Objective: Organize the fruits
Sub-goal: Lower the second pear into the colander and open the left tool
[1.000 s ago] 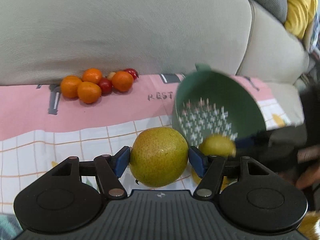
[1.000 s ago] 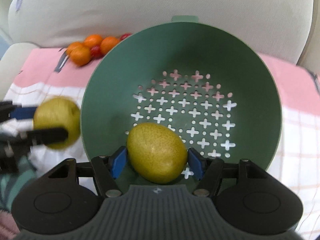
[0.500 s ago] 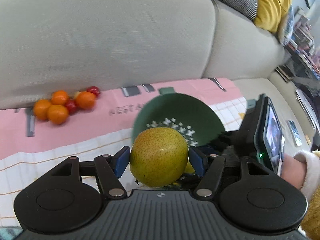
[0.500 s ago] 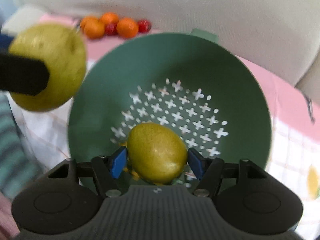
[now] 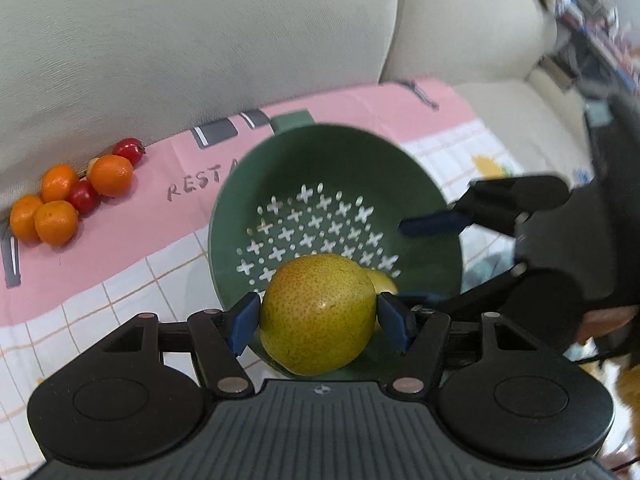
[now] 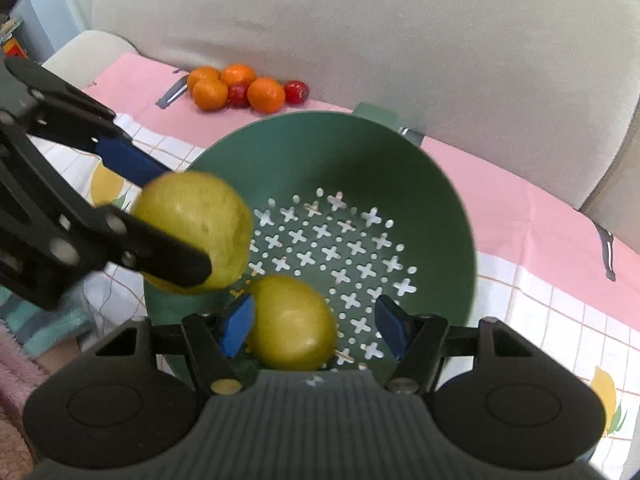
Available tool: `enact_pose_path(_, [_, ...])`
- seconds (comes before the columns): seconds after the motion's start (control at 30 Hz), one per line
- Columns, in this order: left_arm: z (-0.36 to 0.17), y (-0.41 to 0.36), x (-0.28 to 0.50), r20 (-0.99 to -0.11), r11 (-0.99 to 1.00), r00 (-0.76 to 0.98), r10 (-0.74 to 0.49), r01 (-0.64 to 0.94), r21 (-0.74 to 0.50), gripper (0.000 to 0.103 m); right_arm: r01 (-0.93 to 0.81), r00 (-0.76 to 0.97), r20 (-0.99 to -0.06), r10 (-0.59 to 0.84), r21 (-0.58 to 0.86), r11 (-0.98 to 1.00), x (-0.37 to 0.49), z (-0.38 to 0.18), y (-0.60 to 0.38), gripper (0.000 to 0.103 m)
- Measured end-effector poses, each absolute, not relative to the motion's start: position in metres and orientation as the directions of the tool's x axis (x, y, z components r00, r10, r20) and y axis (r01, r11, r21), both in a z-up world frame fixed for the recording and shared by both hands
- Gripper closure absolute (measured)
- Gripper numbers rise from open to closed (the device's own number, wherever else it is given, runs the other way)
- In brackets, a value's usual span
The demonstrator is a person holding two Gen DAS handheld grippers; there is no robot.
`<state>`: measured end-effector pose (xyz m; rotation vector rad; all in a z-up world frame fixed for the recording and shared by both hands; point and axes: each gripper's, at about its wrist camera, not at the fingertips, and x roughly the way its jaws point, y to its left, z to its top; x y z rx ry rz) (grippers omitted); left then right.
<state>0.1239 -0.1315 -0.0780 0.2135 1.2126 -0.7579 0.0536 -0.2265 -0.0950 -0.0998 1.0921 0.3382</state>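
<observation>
My left gripper (image 5: 318,316) is shut on a yellow-green pear (image 5: 316,312), held just above the near rim of the green colander (image 5: 340,168). A second pear (image 6: 292,322) lies inside the colander (image 6: 360,184) on its perforated floor. My right gripper (image 6: 314,324) hangs over that pear with its jaws apart; the right pad stands clear of the fruit. The right wrist view also shows the held pear (image 6: 192,224) at the colander's left rim. In the left wrist view the right gripper (image 5: 424,262) reaches in from the right.
Several oranges (image 5: 56,208) and small red fruits (image 5: 128,148) lie together at the back left, against the beige sofa cushion (image 5: 200,40). A pink and checked cloth (image 5: 120,264) covers the seat. A hand shows at the right edge.
My left gripper has carried its pear rightward, up to the colander. My right gripper has lifted off the other pear, which now lies on the colander floor.
</observation>
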Motion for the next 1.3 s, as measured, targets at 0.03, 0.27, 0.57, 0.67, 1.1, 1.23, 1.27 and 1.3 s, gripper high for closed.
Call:
enact_pose_path(0.03, [-0.081,-0.133,0.124,-0.907,0.738,0.139,-0.396,0.636,-0.224,0.029,-0.315,0.419,-0.880,0.224,0.091,0.945,0.051,-0.095,-0.227,0.039])
enact_pose_path(0.27, [-0.093,-0.143,0.129,-0.936,0.733,0.132,-0.327,0.660,-0.163,0.029,-0.322,0.434,-0.869,0.236,0.094,0.942,0.042,-0.101,-0.226,0.039])
enact_pose_path(0.57, [-0.105,-0.162,0.133,-0.947,0.754,0.218,-0.238,0.656,-0.039,0.032,-0.291,0.446,-0.857,0.258,0.133,0.947,0.038,-0.105,-0.232,0.039])
enact_pose_path(0.67, [-0.108,-0.164,0.133,-0.947,0.756,0.234,-0.222,0.655,-0.015,0.033,-0.279,0.447,-0.857,0.258,0.140,0.950,0.039,-0.107,-0.233,0.040])
enact_pose_path(1.1, [-0.083,-0.150,0.129,-0.916,0.770,0.272,-0.295,0.636,-0.059,0.033,-0.247,0.472,-0.838,0.275,0.174,0.953,0.038,-0.096,-0.232,0.039])
enact_pose_path(1.23, [-0.065,-0.139,0.115,-0.886,0.752,0.344,-0.311,0.659,-0.008,0.033,-0.215,0.516,-0.809,0.281,0.196,0.957,0.032,-0.085,-0.229,0.037])
enact_pose_path(1.27, [-0.060,-0.134,0.111,-0.876,0.749,0.368,-0.313,0.663,0.011,0.033,-0.200,0.530,-0.799,0.283,0.207,0.958,0.030,-0.081,-0.229,0.033])
enact_pose_path(1.3, [-0.054,-0.128,0.107,-0.864,0.746,0.395,-0.313,0.665,0.034,0.033,-0.188,0.545,-0.789,0.284,0.215,0.958,0.028,-0.078,-0.229,0.029])
